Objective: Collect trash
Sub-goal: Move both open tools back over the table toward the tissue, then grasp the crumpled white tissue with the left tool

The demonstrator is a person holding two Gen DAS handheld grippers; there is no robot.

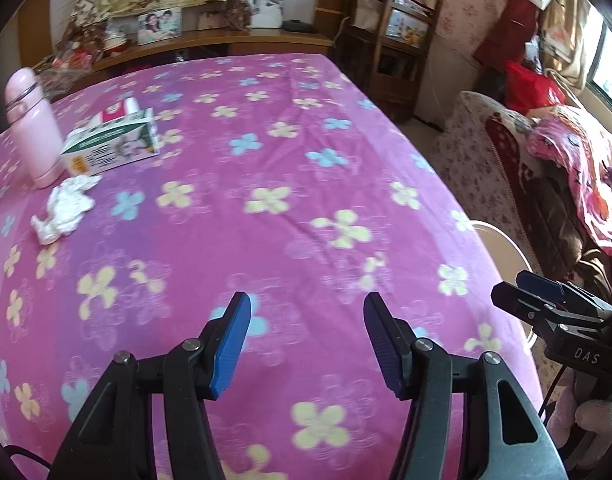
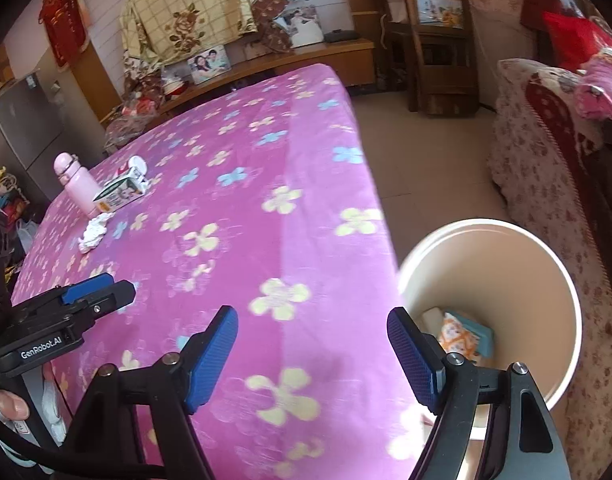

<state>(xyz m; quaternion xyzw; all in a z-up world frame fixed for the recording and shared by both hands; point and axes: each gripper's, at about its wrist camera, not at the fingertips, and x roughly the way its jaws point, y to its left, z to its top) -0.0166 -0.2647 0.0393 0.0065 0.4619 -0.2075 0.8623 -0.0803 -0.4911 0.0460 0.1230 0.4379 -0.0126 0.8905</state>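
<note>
Crumpled white tissue point(image 1: 63, 210) lying on a table point(image 1: 265, 168) covered by a pink cloth with yellow and blue flowers, at the far left of the left wrist view. Just behind the tissue, touching or nearly so, a green-and-white carton point(image 1: 111, 148) on its side, and beside that an upright pale pink bottle point(image 1: 33, 132). Behind the carton, a small white-and-red container point(image 1: 123, 109), partly hidden.

Left hand-held gripper point(image 1: 306, 342) held above the near middle of the table, blue pads apart, nothing between them, well apart from the tissue, which sits ahead and to its left. Right hand-held gripper point(image 2: 312, 356) over the table's near right edge, blue pads spread wide and empty, farther still from the tissue, seen small at the far left in its view.

Cream round bin point(image 2: 546, 264) standing on the floor just beside the table's right edge, close under the right hand-held gripper, with an orange-and-white packet point(image 2: 458, 334) and other pieces in the bottom. Flowered sofa point(image 2: 546, 152) beyond the bin; wooden shelf with a framed photo point(image 2: 207, 63) behind the table.
</note>
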